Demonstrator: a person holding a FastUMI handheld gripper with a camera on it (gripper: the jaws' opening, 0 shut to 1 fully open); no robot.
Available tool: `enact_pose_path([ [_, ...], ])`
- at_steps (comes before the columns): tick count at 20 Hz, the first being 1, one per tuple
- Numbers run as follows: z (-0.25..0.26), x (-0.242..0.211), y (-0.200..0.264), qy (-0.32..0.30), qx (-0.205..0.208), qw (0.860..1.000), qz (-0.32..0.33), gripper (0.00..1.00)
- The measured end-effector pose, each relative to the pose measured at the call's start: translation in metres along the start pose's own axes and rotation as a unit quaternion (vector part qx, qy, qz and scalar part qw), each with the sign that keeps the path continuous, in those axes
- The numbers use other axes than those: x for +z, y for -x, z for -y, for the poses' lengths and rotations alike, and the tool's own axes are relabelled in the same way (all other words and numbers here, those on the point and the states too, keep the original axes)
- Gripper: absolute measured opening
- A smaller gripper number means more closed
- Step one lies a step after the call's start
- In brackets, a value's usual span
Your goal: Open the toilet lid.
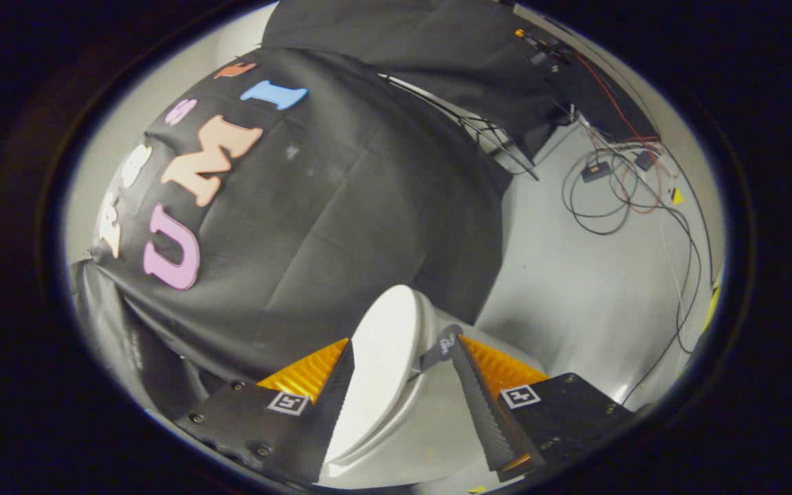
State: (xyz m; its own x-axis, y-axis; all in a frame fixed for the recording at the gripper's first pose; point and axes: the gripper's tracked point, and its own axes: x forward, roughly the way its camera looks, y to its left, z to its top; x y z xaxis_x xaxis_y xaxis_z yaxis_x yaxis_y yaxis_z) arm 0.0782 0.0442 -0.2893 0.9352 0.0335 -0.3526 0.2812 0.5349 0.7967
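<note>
The white toilet lid stands tilted up on its edge between my two fingers, lifted off the white toilet seat and bowl below it. A small grey tab sticks out from the lid's rim, just beside the tip of my right finger. My left finger lies along the lid's other side. The gripper is open, and a gap shows between the lid and the right finger.
The black cloth wall hangs close behind the toilet. To the right lies grey floor with loose black and red cables and a small box. More black cloth hangs beyond them.
</note>
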Motion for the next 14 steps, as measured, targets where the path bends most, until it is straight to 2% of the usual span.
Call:
enact_pose_path([
  [3,0.011,-0.002,-0.015,-0.053,-0.007,0.998,0.016,0.86],
  [9,0.033,-0.018,-0.059,-0.129,-0.026,0.991,-0.004,0.86],
  [10,0.034,-0.018,-0.057,-0.139,-0.025,0.990,-0.006,0.79],
  [11,0.034,-0.023,-0.077,-0.144,-0.024,0.989,-0.003,0.73],
  [14,0.026,-0.017,-0.071,-0.151,-0.010,0.988,0.000,0.51],
])
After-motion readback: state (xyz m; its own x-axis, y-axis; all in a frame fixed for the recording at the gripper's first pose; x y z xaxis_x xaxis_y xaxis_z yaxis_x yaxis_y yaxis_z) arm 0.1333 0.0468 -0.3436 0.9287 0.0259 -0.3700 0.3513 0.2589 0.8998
